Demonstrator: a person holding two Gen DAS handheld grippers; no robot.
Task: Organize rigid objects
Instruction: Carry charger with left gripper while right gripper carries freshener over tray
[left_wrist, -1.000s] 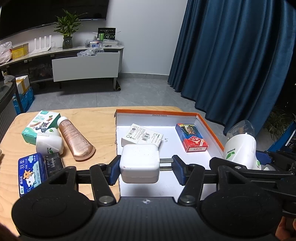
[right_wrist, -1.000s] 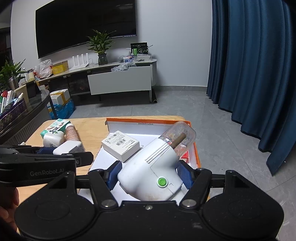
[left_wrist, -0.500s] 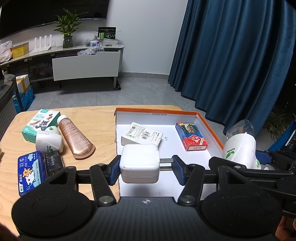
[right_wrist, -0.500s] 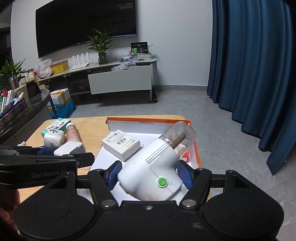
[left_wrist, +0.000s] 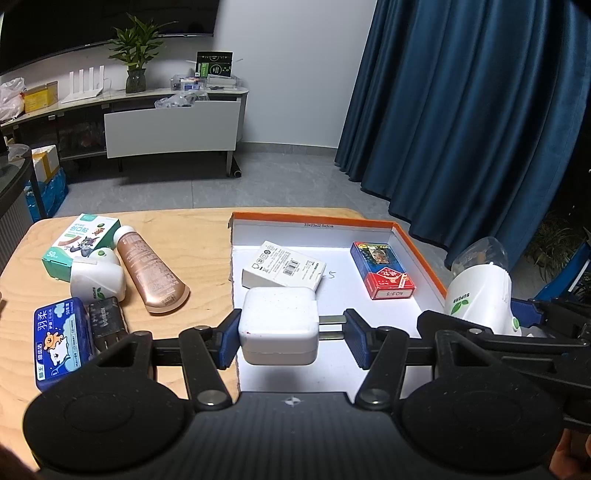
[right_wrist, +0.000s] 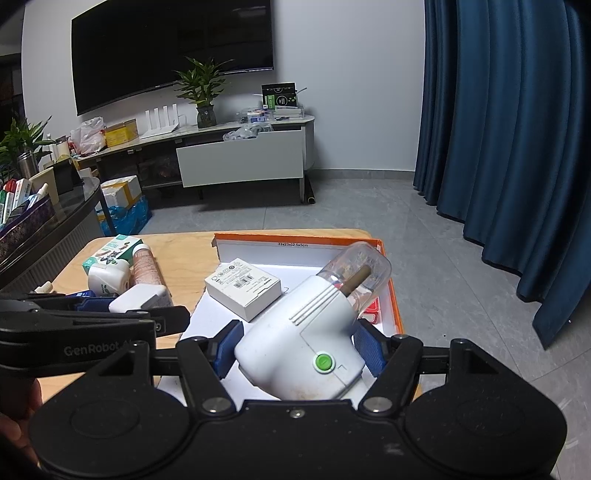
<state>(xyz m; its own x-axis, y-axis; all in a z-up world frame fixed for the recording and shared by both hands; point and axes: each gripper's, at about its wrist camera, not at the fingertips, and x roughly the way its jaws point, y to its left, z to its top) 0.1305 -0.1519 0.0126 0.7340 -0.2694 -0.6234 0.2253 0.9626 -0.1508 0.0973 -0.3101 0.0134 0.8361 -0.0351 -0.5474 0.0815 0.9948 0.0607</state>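
Observation:
My left gripper (left_wrist: 291, 328) is shut on a white charger plug (left_wrist: 279, 325), held above the front left of the orange-rimmed white box (left_wrist: 417, 254). My right gripper (right_wrist: 297, 350) is shut on a white device with a green button and clear cap (right_wrist: 314, 332), held over the box's right side; this device also shows in the left wrist view (left_wrist: 480, 291). In the box lie a white labelled carton (left_wrist: 284, 267) and a red-blue card pack (left_wrist: 382, 275).
On the wooden table (left_wrist: 177, 229) left of the box lie a copper tube (left_wrist: 149, 269), a green-white carton (left_wrist: 81, 243), a white device (left_wrist: 98, 277), a blue floss pack (left_wrist: 61, 339) and a black charger (left_wrist: 105, 321). Blue curtains hang at the right.
Both grippers have eased back and up slightly with their loads; the table objects sit a little lower in view. Grips are unchanged.

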